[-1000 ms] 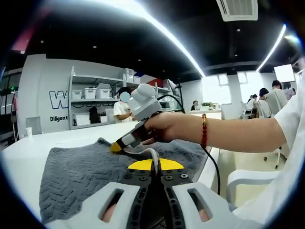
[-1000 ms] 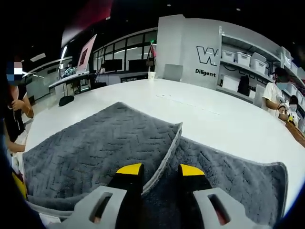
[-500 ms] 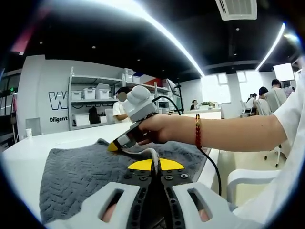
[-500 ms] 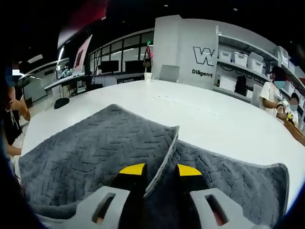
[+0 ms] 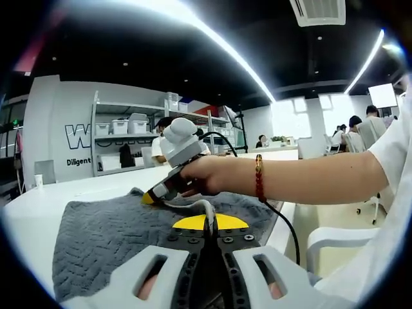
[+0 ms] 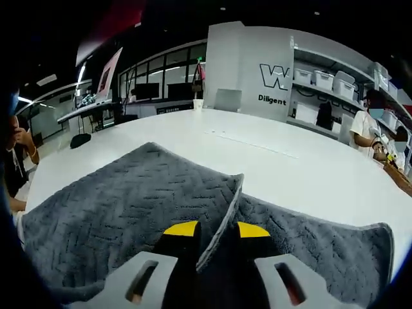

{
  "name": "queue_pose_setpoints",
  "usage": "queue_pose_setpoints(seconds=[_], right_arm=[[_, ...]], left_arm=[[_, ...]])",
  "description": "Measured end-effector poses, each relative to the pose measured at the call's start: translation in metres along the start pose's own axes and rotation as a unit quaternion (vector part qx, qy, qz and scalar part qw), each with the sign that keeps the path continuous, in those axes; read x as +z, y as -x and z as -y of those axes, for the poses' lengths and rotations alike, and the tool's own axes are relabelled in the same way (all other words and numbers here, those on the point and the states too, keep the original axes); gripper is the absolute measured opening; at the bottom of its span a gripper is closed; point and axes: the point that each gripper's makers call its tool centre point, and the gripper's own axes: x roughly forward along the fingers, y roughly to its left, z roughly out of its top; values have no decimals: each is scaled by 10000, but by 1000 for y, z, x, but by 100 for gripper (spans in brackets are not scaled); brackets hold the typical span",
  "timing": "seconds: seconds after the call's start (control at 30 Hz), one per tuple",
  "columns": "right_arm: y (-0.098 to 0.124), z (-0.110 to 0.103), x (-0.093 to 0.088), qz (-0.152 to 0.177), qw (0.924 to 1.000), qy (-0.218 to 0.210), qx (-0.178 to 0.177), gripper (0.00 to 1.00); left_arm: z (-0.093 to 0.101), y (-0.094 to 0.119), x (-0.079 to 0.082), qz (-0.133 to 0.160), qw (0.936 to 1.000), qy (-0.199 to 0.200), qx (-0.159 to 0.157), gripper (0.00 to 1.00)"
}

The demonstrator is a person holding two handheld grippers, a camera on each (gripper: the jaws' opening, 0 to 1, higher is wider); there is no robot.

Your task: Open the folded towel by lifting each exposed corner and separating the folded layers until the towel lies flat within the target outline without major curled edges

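Observation:
A grey herringbone towel (image 5: 103, 238) lies on the white table (image 5: 38, 199), one layer folded over another. My left gripper (image 5: 209, 223) sits at the towel's near edge, its yellow tips together with the pale hem rising between them. A hand (image 5: 206, 177) holds my right gripper (image 5: 168, 188) low over the towel's far side. In the right gripper view the upper layer (image 6: 129, 206) ends in a raised fold edge (image 6: 232, 193). That edge runs between the yellow tips of my right gripper (image 6: 217, 230), which stand a little apart on either side of it. The lower layer (image 6: 322, 251) spreads to the right.
The table (image 6: 302, 174) stretches bare beyond the towel, with a small cup (image 6: 197, 103) at its far end. A white chair (image 5: 335, 241) stands off the table's right edge. Shelves with bins (image 5: 122, 138) line the back wall, and people sit in the background.
My right gripper has slid further along the fold edge and its tips have drawn a little closer together. The hand holding it has shifted left. My left gripper has stayed put.

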Motion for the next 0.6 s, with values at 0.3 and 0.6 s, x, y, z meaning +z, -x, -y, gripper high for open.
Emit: queue_pose_setpoints(seconds=[0.3, 0.6], right_arm=[[-6, 7, 1, 56, 9993, -374, 17, 15], [-10, 11, 2, 120, 9986, -510, -23, 13]], left_arm=[[2, 0, -2, -7, 10000, -8, -4, 0], [5, -1, -1, 10, 10000, -50, -62, 0]])
